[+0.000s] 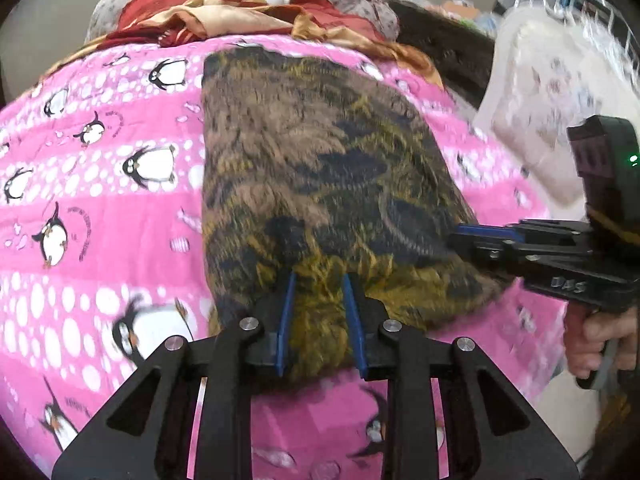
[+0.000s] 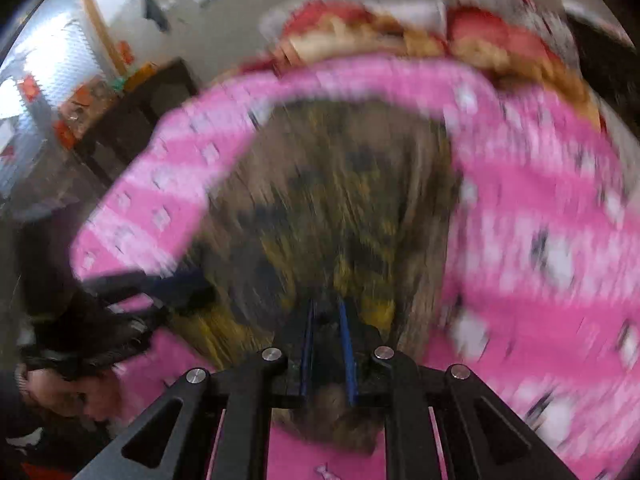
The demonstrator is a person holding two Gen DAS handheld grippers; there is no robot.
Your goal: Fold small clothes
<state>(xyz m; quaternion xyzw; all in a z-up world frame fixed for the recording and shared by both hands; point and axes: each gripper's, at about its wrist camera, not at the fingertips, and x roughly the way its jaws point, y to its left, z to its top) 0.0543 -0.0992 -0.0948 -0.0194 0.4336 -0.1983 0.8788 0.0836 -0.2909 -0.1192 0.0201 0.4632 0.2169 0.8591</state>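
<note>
Two hand-held grippers work one brown-and-mustard patterned garment (image 1: 320, 184) lying on a pink penguin-print blanket (image 1: 100, 208) on the bed. The left hand-held gripper (image 1: 319, 280) has its blue fingers clamped on the garment's near edge, and the right hand-held gripper (image 2: 326, 308) is closed on the near right corner, though that view is blurred. A red-and-tan cloth (image 1: 240, 16) lies heaped at the far end; no container's contents can be made out.

pink penguin blanket (image 1: 100, 208); red-gold cloth heap (image 1: 240, 16); dark cabinet (image 2: 132, 120).
</note>
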